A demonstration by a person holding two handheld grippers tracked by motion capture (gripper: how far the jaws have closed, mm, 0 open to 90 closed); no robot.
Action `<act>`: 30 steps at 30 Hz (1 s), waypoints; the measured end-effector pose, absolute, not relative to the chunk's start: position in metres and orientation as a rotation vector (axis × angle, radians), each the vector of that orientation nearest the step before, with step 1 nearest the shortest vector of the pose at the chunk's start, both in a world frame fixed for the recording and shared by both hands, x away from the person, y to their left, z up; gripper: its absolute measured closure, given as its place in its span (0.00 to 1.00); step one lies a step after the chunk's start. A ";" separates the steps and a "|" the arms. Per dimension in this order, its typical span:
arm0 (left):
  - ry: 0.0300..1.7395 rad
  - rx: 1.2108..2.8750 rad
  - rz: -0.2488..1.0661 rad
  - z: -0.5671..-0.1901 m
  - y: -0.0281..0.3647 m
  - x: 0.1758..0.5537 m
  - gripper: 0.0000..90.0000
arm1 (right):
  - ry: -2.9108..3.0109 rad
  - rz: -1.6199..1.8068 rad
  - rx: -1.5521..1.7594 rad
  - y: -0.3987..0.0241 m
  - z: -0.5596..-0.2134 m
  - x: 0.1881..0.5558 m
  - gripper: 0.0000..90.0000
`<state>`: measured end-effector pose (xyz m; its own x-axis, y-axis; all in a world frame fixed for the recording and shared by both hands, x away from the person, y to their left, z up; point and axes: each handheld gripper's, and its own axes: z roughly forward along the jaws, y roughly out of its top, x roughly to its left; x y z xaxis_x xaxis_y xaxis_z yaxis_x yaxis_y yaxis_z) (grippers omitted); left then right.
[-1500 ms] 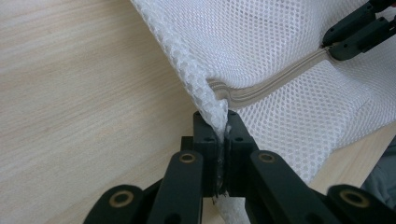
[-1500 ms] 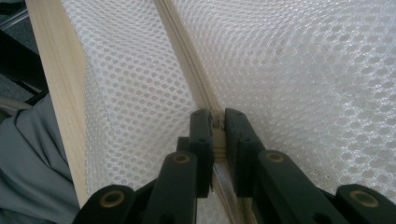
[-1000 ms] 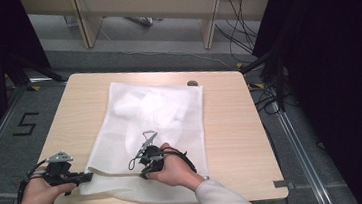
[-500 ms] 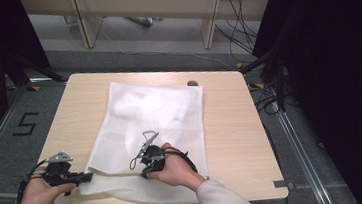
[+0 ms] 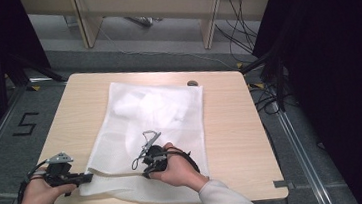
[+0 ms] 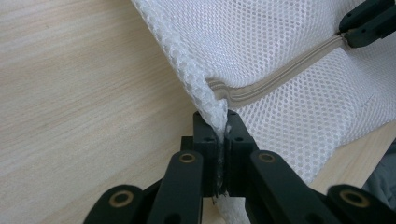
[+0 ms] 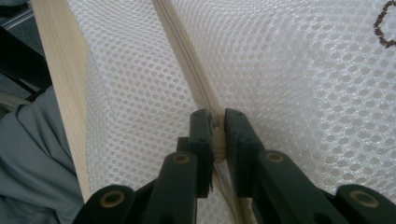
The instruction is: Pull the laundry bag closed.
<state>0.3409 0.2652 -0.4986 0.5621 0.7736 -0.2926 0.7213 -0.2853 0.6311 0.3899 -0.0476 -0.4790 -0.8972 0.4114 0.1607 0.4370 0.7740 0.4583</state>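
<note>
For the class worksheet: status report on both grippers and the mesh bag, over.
Left gripper shut on mesh bag corner. Right gripper shut on its zipper. Bag flat on table; nothing in the way.

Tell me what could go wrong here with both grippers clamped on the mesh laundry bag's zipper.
The left gripper pinches only a thin fold of the mesh bag at the zipper's end; that fold could slip out or the mesh could tear under a pull. The right gripper grips something small on the zipper line and might lose it. The bag's near edge overhangs the table, so the bag may slide off.
</note>
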 end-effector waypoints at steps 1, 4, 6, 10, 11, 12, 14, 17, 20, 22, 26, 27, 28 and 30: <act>1.178 2.065 0.096 -0.499 0.266 0.341 0.95 | -2.919 -0.777 -0.685 -0.048 -0.479 0.390 0.92; 1.185 2.083 0.089 -0.498 0.266 0.342 0.95 | -2.916 -0.782 -0.684 -0.050 -0.478 0.390 0.92; 1.183 2.086 0.082 -0.498 0.267 0.342 0.95 | -2.917 -0.775 -0.686 -0.050 -0.478 0.390 0.92; 1.182 2.087 0.084 -0.499 0.267 0.342 0.95 | -2.921 -0.779 -0.684 -0.052 -0.477 0.389 0.92; 1.179 2.091 0.082 -0.499 0.267 0.342 0.95 | -2.923 -0.780 -0.685 -0.052 -0.477 0.389 0.92; 1.183 2.084 0.080 -0.499 0.267 0.342 0.95 | -2.922 -0.787 -0.680 -0.053 -0.476 0.390 0.92; 1.182 2.084 0.083 -0.499 0.267 0.342 0.95 | -2.923 -0.774 -0.708 -0.054 -0.475 0.388 0.92; 1.183 2.086 0.085 -0.499 0.267 0.342 0.95 | -2.917 -0.782 -0.692 -0.055 -0.476 0.389 0.92; 1.182 2.086 0.082 -0.499 0.267 0.342 0.95 | -2.925 -0.789 -0.686 -0.056 -0.475 0.389 0.92; 1.182 2.086 0.082 -0.499 0.267 0.342 0.95 | -2.918 -0.788 -0.691 -0.058 -0.474 0.389 0.92; 1.185 2.085 0.091 -0.499 0.267 0.342 0.95 | -2.920 -0.792 -0.696 -0.061 -0.474 0.389 0.92; 1.182 2.088 0.081 -0.499 0.267 0.342 0.95 | -2.913 -0.792 -0.694 -0.061 -0.474 0.389 0.92; 1.182 2.087 0.083 -0.499 0.267 0.342 0.95 | -2.918 -0.790 -0.693 -0.061 -0.474 0.389 0.92; 1.184 2.086 0.084 -0.499 0.267 0.342 0.95 | -2.917 -0.796 -0.697 -0.062 -0.474 0.389 0.92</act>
<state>0.3419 0.2671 -0.4989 0.5753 0.7684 -0.2805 0.7213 -0.3148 0.6170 0.3889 -0.0620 -0.4738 -0.8984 0.4121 0.1517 0.4320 0.7676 0.4735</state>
